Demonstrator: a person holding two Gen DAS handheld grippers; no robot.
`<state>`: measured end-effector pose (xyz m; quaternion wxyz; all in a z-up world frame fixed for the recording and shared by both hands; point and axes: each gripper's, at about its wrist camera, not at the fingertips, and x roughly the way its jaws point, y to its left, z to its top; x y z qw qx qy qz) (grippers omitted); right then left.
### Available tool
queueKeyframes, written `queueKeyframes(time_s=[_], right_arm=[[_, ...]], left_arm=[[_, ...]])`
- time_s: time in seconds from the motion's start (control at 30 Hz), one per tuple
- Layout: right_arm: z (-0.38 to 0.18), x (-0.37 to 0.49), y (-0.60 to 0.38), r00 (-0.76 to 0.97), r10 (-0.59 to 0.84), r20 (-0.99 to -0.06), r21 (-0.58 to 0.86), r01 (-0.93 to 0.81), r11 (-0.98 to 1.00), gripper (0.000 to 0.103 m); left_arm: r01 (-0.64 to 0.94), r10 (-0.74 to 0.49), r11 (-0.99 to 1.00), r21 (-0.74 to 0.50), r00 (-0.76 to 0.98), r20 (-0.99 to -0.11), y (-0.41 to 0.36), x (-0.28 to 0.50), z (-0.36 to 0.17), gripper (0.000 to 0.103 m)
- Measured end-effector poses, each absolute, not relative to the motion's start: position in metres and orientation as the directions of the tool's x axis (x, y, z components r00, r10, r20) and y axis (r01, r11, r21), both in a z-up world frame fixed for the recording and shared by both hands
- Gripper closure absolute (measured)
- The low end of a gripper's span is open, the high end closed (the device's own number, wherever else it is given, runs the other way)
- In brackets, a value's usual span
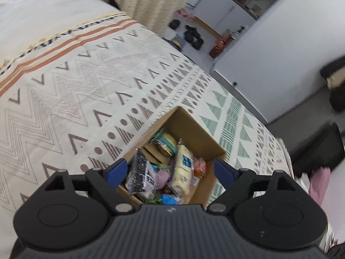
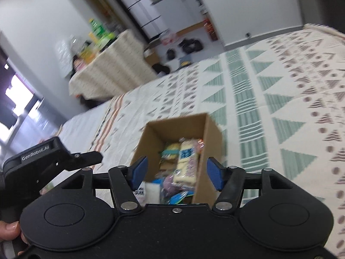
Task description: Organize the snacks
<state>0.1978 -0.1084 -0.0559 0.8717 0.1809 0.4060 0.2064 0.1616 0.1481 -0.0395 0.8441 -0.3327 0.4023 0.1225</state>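
Observation:
An open cardboard box [image 1: 194,127] stands on a patterned bedspread and holds several wrapped snacks. A pale yellow packet with a blue label [image 1: 183,166] lies on top, beside a black speckled packet [image 1: 140,172]. My left gripper [image 1: 170,170] is open and empty, hovering just above the box's near end. In the right wrist view the same box [image 2: 213,133] and the yellow packet [image 2: 186,161] show. My right gripper [image 2: 176,171] is open and empty above the box's near edge. The left gripper's body [image 2: 43,161] shows at the left.
The bedspread [image 1: 86,86] stretches to the left and behind the box. A second cloth-covered table [image 2: 112,73] with bottles and packets stands across the room. Shoes and bags lie on the floor [image 1: 192,36] near white cabinets.

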Motion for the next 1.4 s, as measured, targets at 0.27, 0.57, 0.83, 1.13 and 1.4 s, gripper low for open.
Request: queueKeyframes(time_s=[0.27,0.57,0.83,1.13,1.4], right_arm=[[-0.035,0.172,-0.135,0.625,0.458,-0.632,0.467,-0.164,0.869,0.036],[-0.002,0.138,-0.164,0.675,0.442,-0.591,0.45,-0.178,0.875,0.02],[0.015,0.106,-0.191,0.712,0.433,-0.553,0.445,-0.187,0.876,0.008],[0.028,0.074,-0.216,0.737,0.417,-0.532,0.437,-0.183,0.881,0.0],[0.039,0.045,-0.224,0.748,0.373,-0.548,0.369,-0.183,0.911,0.0]], left_arm=[[-0.39,-0.091,0.804,-0.449,0.664,-0.742,0.128,0.136,-0.017,0.012],[-0.262,-0.108,0.883,-0.389,0.694,-0.712,0.086,0.108,0.007,0.0],[-0.195,-0.101,0.921,-0.338,0.717,-0.69,0.061,0.079,0.024,0.0],[-0.129,-0.101,0.951,-0.28,0.73,-0.676,0.043,0.048,0.044,0.0],[-0.022,-0.114,0.981,-0.195,0.743,-0.66,0.032,0.017,0.065,0.0]])
